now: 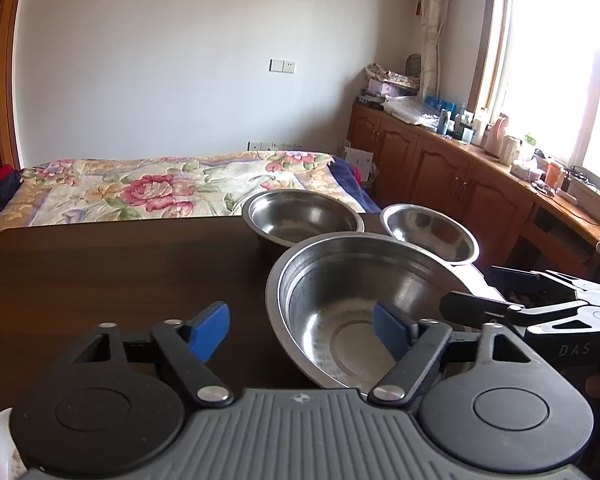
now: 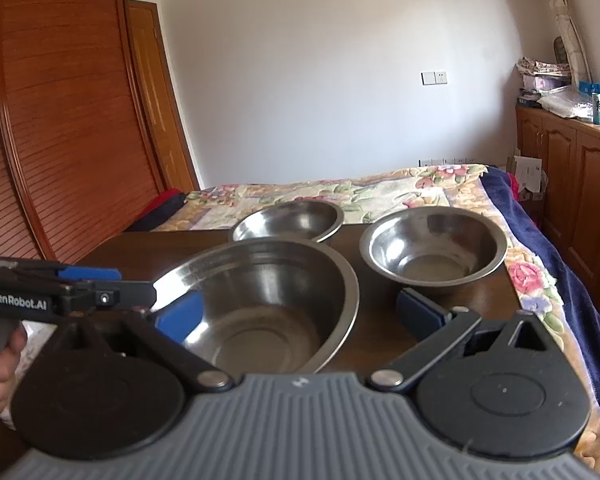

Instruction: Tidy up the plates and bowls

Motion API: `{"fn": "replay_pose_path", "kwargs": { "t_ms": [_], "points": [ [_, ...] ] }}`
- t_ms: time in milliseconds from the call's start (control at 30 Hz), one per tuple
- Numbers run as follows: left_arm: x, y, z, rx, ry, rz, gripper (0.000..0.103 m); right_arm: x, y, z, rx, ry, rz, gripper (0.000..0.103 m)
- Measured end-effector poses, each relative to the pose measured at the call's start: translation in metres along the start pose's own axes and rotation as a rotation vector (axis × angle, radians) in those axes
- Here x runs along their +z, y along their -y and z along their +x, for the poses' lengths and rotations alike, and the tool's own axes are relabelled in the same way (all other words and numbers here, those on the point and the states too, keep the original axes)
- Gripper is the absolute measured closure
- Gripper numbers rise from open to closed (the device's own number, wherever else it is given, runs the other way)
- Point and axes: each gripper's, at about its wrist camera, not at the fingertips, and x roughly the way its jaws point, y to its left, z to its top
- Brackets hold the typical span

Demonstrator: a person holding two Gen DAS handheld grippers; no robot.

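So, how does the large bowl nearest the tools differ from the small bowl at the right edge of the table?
The large bowl is clearly wider than the small bowl. The large bowl sits nearest the cameras, about mid-table; the small bowl stands farther back at the table's right edge. The large bowl lies between the open fingers of the right tool; the small bowl is clear of both tools. Both are shiny steel, upright and empty.

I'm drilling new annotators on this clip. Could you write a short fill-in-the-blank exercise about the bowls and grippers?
1. The dark table holds ___ steel bowls.
2. The largest bowl stands ___ to both cameras.
3. The jaws of the left gripper and the right gripper are both ___.
4. Beyond the table lies a bed with a ___ cover.

Missing words: three; nearest; open; floral
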Motion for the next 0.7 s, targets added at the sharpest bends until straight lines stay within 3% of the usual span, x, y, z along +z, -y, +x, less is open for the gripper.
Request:
{"fn": "replay_pose_path", "kwargs": {
  "t_ms": [133,200,400,633,700],
  "points": [
    [-0.001,-0.001,0.008,0.007,-0.039,-0.01,0.018,-0.003,-0.001,0.004,0.004,-0.024,0.003,0.004],
    [-0.001,-0.002,0.011,0.005,-0.053,-0.02,0.024,-0.003,-0.001,0.005,0.006,-0.036,0.008,0.018],
    [0.0,-0.003,0.016,-0.001,-0.065,-0.029,0.035,-0.006,0.002,0.01,0.003,-0.067,0.026,0.041],
    [0.001,-0.006,0.022,-0.016,-0.082,-0.053,0.035,-0.007,0.003,0.012,-0.005,-0.069,0.034,0.042],
    [0.001,-0.006,0.022,-0.021,-0.085,-0.052,0.036,-0.007,0.003,0.012,-0.003,-0.069,0.037,0.051]
  ]
}}
